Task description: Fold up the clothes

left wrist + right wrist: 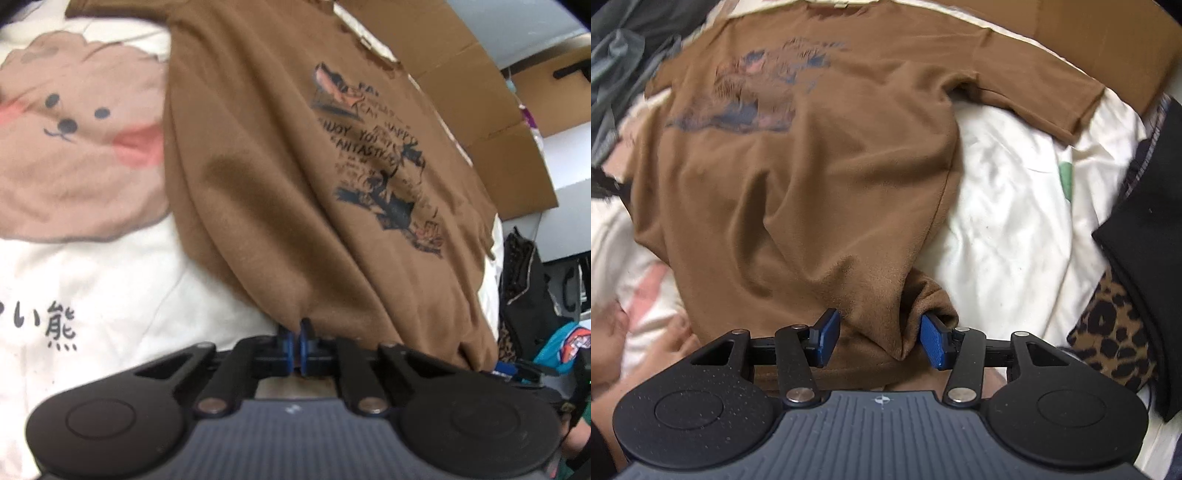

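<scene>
A brown T-shirt (295, 184) with a dark printed graphic lies front up on a white bed cover. My left gripper (295, 345) is shut on the near hem of the shirt, its blue pads pinched together on the cloth. In the right wrist view the same T-shirt (798, 184) spreads away from me, one short sleeve out to the right. My right gripper (881, 339) is down at the near hem. Its blue pads (934, 345) stand well apart, with a bunched fold of hem between them.
The white cover (92, 277) bears a bear-face print and dark characters. Cardboard (480, 92) stands behind the shirt. A black garment (1145, 221) and leopard-print fabric (1115, 332) lie at the right. Grey clothes (620, 55) are at the far left, and a hand (665, 347) is near my left.
</scene>
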`<state>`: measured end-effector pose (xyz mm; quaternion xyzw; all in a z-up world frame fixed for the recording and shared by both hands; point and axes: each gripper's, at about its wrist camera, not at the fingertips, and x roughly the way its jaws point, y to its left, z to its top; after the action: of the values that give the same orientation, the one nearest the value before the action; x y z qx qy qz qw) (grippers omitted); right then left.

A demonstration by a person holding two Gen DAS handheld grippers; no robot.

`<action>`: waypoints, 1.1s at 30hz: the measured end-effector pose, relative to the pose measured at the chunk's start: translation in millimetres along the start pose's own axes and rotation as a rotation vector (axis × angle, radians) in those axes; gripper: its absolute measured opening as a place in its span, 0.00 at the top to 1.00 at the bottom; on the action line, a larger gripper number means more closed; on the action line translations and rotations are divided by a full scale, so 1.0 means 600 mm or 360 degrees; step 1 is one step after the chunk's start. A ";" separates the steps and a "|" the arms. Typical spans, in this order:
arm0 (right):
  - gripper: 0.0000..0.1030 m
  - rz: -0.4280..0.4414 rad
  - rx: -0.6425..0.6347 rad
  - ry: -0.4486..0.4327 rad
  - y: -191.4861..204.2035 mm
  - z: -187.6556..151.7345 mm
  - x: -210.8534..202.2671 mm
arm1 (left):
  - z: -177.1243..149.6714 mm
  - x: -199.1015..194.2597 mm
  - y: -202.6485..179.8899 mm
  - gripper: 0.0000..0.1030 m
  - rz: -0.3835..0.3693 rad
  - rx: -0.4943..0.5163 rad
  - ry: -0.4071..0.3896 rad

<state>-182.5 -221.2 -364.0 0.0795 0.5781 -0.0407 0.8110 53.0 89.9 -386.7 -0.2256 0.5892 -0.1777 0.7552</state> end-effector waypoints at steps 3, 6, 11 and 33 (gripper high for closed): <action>0.93 -0.0010 0.0039 0.0003 -0.006 0.006 0.000 | 0.009 -0.022 -0.008 0.98 0.0009 0.0039 -0.0049; 0.95 0.0003 0.0098 -0.0079 -0.016 0.009 -0.020 | 0.020 -0.055 -0.007 0.98 -0.0001 0.0054 -0.0110; 0.96 0.0018 0.0063 -0.0152 -0.009 0.011 -0.065 | 0.034 -0.115 -0.002 0.99 0.0032 0.0094 -0.0182; 0.97 0.0142 0.0168 -0.0300 0.008 0.026 -0.179 | 0.049 -0.243 -0.002 0.99 0.0115 0.0189 -0.0344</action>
<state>-202.6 -222.0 -257.3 0.1436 0.4923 -0.0424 0.8574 46.4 170.7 -261.9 -0.1769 0.5006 -0.1597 0.8322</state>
